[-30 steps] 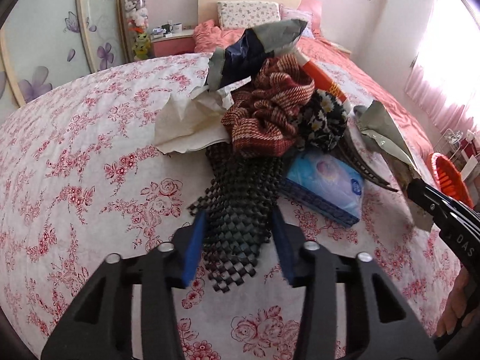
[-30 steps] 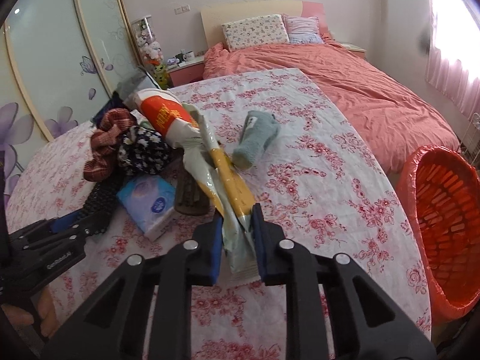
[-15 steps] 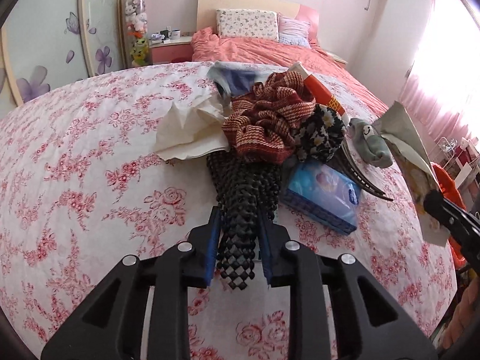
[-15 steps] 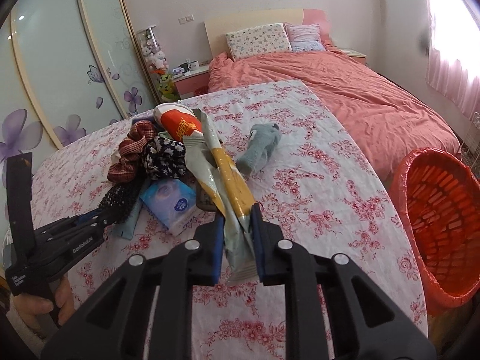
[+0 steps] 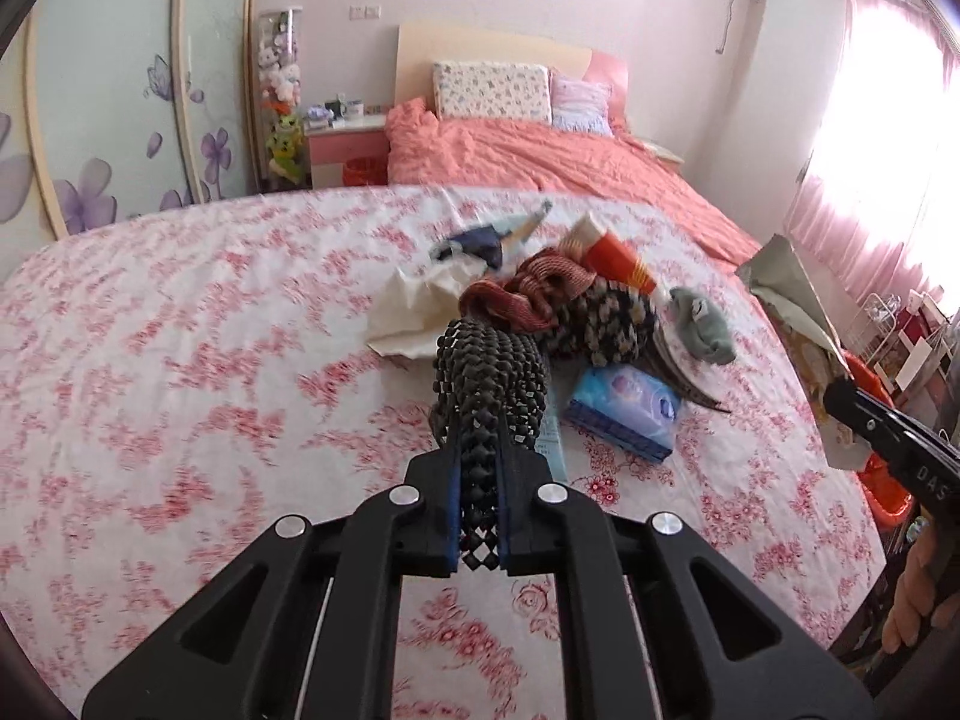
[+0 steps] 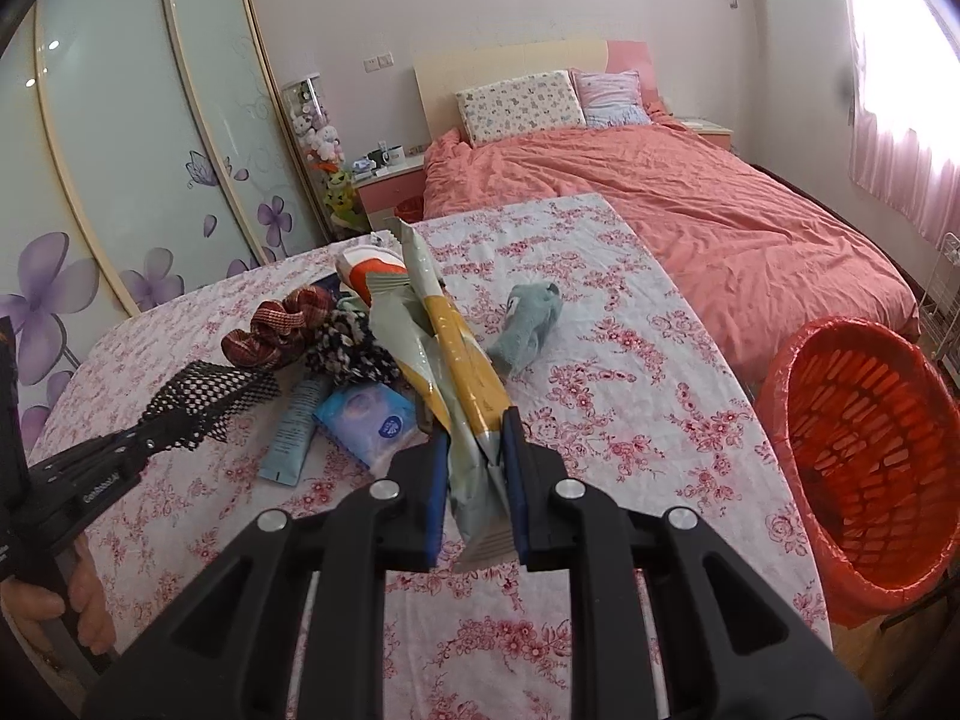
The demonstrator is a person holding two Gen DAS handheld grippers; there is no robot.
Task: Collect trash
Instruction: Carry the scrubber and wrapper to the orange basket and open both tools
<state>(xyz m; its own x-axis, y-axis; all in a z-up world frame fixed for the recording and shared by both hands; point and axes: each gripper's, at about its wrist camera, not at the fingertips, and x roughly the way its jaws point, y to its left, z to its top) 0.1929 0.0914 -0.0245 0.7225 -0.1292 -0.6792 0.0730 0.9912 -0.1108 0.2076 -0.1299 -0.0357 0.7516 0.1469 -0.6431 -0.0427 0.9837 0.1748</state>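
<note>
Left wrist, risk: the black mesh mat point(image 5: 489, 372) hangs long and floppy past the left gripper point(image 5: 479, 507); it may snag the red scrunchie point(image 5: 528, 291) and drag it off the pile.
Left wrist, jaws: have just been closing and now pinch the mat's near end.
Right wrist, risk: the crinkly snack wrapper point(image 6: 447, 360) could slide out before reaching the orange basket point(image 6: 864, 450).
Right wrist, jaws: the right gripper point(image 6: 477, 483) is clamped on the wrapper's lower end, the rest sticking up ahead.

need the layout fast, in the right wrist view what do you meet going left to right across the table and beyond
left gripper → black mesh → blue tissue pack → snack wrapper → grey sock → red basket
</note>
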